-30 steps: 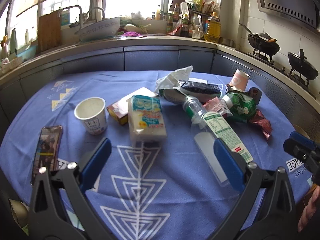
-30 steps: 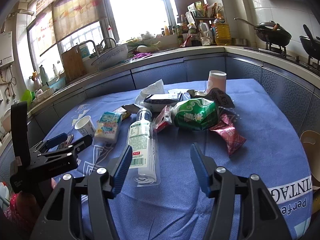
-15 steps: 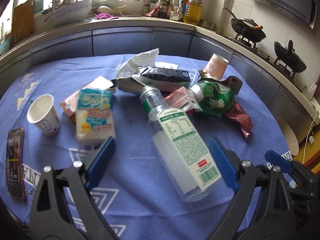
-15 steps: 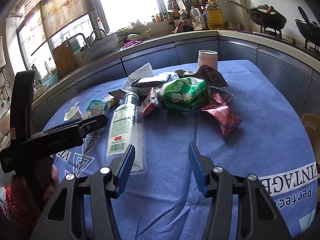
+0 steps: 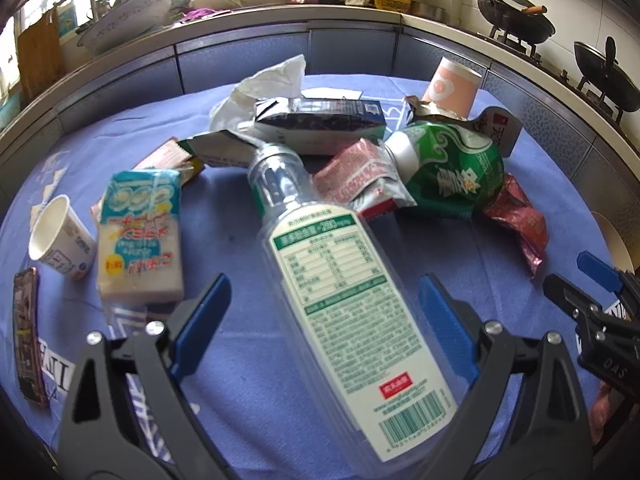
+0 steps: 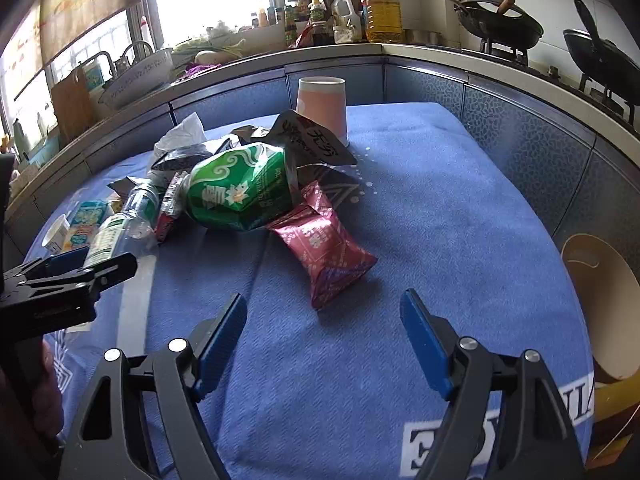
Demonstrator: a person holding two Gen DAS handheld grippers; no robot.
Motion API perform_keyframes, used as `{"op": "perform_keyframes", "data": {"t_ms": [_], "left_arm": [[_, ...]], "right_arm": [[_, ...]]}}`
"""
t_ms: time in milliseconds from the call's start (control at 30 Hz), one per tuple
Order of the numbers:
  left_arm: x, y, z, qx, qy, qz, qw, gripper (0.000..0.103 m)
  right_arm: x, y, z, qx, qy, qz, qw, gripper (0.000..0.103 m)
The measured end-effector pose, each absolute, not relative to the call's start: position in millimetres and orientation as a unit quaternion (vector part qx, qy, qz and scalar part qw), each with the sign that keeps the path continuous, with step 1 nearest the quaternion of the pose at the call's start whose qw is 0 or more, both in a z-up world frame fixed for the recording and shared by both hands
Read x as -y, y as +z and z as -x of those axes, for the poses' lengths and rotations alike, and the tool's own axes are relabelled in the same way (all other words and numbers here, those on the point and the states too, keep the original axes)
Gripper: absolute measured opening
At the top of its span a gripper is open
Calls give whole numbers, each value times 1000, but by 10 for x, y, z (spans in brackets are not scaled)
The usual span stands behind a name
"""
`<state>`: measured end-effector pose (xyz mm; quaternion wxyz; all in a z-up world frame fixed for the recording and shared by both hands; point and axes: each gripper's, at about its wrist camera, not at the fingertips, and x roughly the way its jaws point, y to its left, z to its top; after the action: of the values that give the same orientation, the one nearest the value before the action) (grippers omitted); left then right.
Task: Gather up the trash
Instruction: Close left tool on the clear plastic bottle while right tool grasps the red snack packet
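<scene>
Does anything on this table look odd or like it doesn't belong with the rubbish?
Yes: a phone lies at the cloth's left edge, near the trash but hardly trash. The clear bottle lies toppled on its side between the left gripper's open jaws, and the green bag looks crumpled.

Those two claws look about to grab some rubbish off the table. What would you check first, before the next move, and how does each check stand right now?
1. Left claw open: ok, its blue fingers stand wide apart.
2. Bottle between the left fingers: ok, it lies on its side in the gap, neck pointing away.
3. Fingers touching the bottle: not ok, a gap shows on both sides.
4. Bottle free of other trash: cannot tell, its neck sits close against the red wrapper and the carton.
5. Right claw open and empty: ok, nothing between its fingers.
6. Right claw lined up on the maroon packet: not ok, the packet lies ahead of the fingers.
</scene>
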<state>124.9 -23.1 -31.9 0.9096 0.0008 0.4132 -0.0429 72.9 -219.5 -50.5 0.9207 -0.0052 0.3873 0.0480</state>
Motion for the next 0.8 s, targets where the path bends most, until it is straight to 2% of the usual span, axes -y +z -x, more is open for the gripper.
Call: {"op": "perform_keyframes", "data": {"t_ms": [33, 133, 167, 333, 633, 700, 767, 800], "left_arm": [[217, -319, -1243, -411, -42, 0, 911, 88], [166, -307, -1192, -410, -49, 8, 911, 68], [144, -301, -1165, -408, -46, 7, 912, 65], [20, -295, -1002, -408, -53, 11, 911, 61], [-86, -306, -780, -414, -49, -7, 909, 62], [-98, -329, -767, -419, -46, -6, 907, 67], [-114, -342, -746, -419, -45, -3, 907, 68], [-120, -348, -736, -418, -45, -3, 907, 68]], "right_arm": [[2193, -535, -807, -394, 50, 13, 918, 78], [2189, -610, -989, -412, 57, 21, 909, 78], [2184, -625, -1025, -414, 57, 24, 908, 78], [2156, -672, -1128, -419, 61, 40, 905, 78], [2128, -712, -1156, -416, 54, 50, 906, 78], [2136, -704, -1151, -415, 53, 44, 907, 73], [2139, -688, -1116, -413, 54, 42, 908, 53], [2143, -688, -1095, -412, 54, 43, 909, 47]]}}
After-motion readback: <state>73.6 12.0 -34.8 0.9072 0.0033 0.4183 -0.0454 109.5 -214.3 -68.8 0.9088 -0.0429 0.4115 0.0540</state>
